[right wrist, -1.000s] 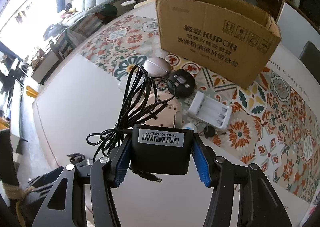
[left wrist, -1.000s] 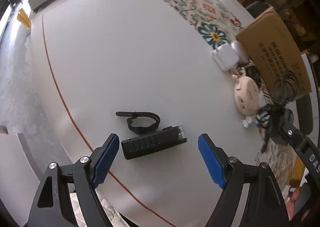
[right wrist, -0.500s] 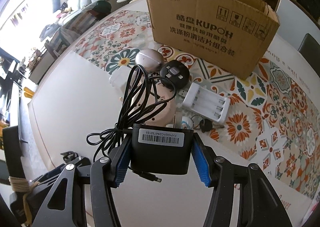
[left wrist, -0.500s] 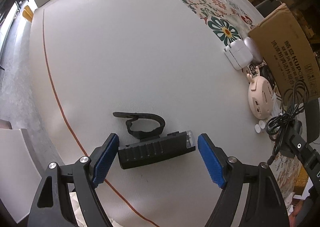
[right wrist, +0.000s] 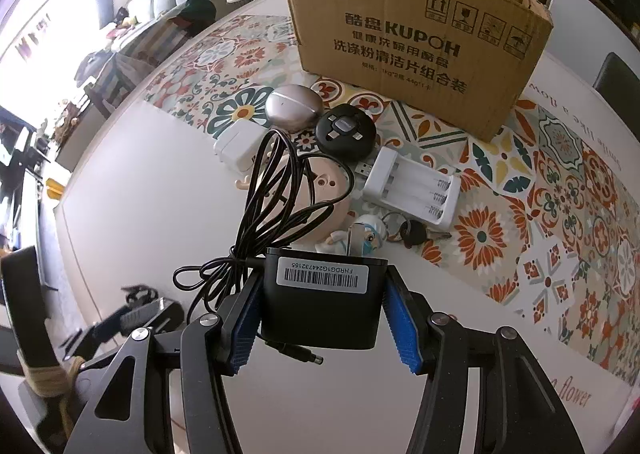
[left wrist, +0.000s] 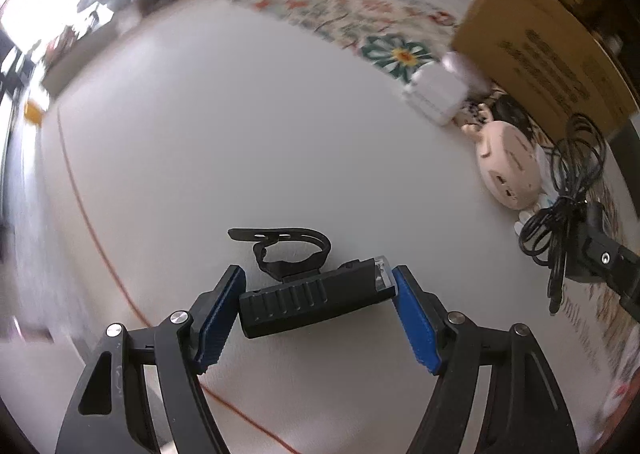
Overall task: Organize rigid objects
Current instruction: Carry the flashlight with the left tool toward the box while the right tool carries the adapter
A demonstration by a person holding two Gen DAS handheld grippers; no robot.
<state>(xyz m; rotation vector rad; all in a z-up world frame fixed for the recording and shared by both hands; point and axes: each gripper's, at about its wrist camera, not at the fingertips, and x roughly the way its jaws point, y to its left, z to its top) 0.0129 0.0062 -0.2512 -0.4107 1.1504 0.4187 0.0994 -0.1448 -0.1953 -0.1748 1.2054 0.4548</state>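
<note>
So the step in hand looked like the pickup of the next item. The left gripper (left wrist: 318, 312) was pointed steeply down at the white counter (left wrist: 240, 133), and its blue-padded fingers (left wrist: 414, 324) had just been closing in on the black ribbed bike light with a clear lens at one end (left wrist: 316, 300). The light sat right between them, lying flat on the counter. The lens-end pad looked to be touching it, or as good as, but the other pad still showed a sliver of gap, so I wouldn't call it gripped yet. Its black rubber mounting strap (left wrist: 288, 250) curled out on the far side, clear of the fingers.

Next move, I reckon: finish the squeeze end to end, then lift straight so the strap doesn't snag.

Meanwhile the right gripper (right wrist: 322, 316) was clamped on a black power adapter with a barcode sticker (right wrist: 322, 304), with its bundled black cable (right wrist: 280, 205) flopping out to the far side.

Further out sat the rest of the clutter on the floral patterned mat (right wrist: 560, 189): a pink round gadget (right wrist: 320, 193), a white battery charger (right wrist: 412, 183), a black round disc (right wrist: 346, 129), and a silver oval case (right wrist: 294, 103). Behind all that was the open brown cardboard box (right wrist: 420, 49), probably where everything's headed.
</note>
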